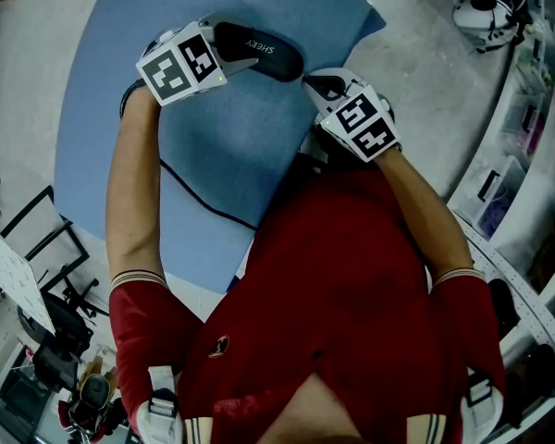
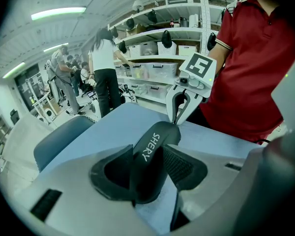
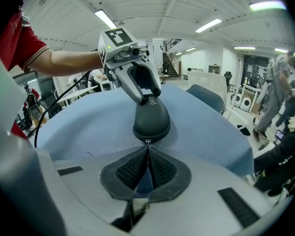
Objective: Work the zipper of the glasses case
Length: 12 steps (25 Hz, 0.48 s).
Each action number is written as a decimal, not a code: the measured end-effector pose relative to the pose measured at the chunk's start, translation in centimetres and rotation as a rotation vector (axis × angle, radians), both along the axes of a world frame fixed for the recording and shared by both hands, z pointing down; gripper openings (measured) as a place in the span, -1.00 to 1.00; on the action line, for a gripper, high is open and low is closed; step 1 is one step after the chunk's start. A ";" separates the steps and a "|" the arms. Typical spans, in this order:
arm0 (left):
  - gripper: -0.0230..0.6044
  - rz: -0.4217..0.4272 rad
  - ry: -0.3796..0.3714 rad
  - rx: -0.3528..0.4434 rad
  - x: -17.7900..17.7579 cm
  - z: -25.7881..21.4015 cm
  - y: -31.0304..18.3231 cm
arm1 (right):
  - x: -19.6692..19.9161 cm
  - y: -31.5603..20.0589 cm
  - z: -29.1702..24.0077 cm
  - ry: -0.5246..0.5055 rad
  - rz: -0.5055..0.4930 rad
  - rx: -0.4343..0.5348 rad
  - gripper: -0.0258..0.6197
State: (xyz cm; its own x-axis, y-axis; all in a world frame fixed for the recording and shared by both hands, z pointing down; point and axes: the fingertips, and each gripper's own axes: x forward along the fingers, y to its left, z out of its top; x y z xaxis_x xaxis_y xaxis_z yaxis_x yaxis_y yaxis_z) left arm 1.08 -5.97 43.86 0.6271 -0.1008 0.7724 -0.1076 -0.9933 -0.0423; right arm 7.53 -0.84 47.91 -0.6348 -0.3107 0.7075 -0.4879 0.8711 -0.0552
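A black glasses case (image 1: 259,52) printed SHERY lies on the blue mat (image 1: 213,146). My left gripper (image 1: 226,46) is shut on its left end; in the left gripper view the case (image 2: 152,146) fills the gap between the pads (image 2: 182,167). My right gripper (image 1: 311,83) is at the case's other end. In the right gripper view its jaws stand shut, tips (image 3: 148,148) meeting on the small zipper pull (image 3: 147,141) at the near end of the case (image 3: 151,119). The left gripper (image 3: 145,93) grips the far end from above.
A thin black cable (image 1: 203,197) runs across the mat near my body. The mat's far edge drops off beside a grey chair (image 3: 206,95). Shelves with bins (image 2: 157,48) and several people stand in the background.
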 end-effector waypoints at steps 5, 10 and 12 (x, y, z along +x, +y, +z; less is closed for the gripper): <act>-0.38 -0.004 0.003 -0.004 0.0 0.0 0.0 | -0.1 0.3 0.1 0.004 -0.018 0.004 -0.92; -0.37 -0.006 0.004 -0.009 0.0 0.1 -0.1 | -0.1 0.4 0.2 0.046 -0.070 0.015 -0.92; -0.37 -0.008 0.003 -0.010 0.0 0.2 0.0 | -0.1 0.5 0.2 0.053 -0.085 0.011 -0.92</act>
State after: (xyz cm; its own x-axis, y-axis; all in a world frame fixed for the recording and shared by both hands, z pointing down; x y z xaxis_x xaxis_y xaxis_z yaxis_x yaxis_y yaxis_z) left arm 1.11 -6.01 44.04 0.6286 -0.0986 0.7714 -0.1159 -0.9927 -0.0324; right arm 7.42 -0.31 48.15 -0.6210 -0.2654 0.7375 -0.4139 0.9101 -0.0211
